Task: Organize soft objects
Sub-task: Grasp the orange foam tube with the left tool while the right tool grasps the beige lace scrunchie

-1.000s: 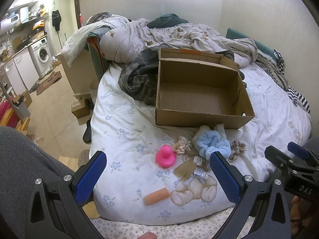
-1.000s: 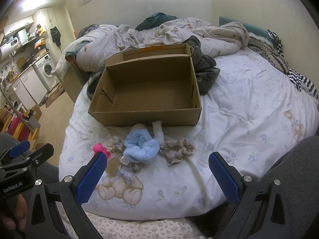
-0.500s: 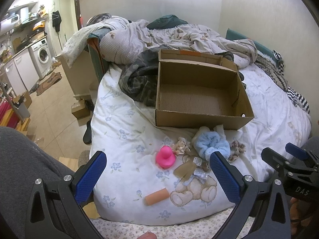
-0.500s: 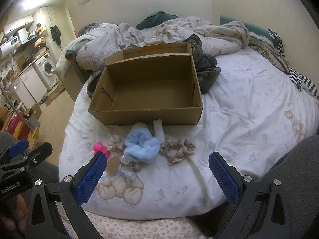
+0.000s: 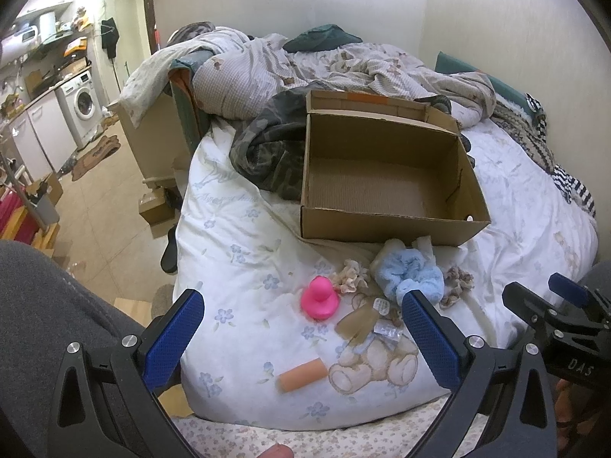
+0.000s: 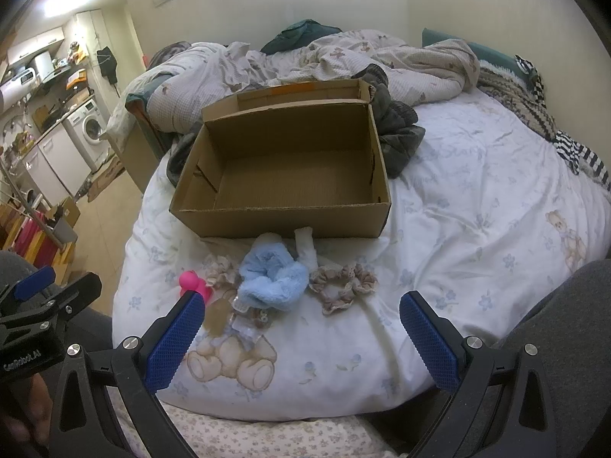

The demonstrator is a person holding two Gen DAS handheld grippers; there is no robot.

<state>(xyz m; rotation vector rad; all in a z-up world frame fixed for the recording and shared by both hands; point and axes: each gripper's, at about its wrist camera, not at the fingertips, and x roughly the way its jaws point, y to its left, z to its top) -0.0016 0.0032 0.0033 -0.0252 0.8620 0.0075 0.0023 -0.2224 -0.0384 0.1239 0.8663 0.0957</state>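
An empty cardboard box sits on the bed. In front of it lie a fluffy blue scrunchie, a beige scrunchie, a pale frilly scrunchie, a pink rubber duck, a white roll, a tan flat piece and an orange cylinder. My left gripper is open, held just short of the duck. My right gripper is open, held short of the scrunchies.
A rumpled duvet and dark clothes are piled behind the box. Striped fabric lies at the bed's right edge. The bed's left edge drops to a tiled floor with a washing machine beyond. Grey-clad legs flank both views.
Both views have shifted very slightly; the box and objects sit a touch lower in the right wrist view. Nothing on the bed has moved and both grippers stay open.
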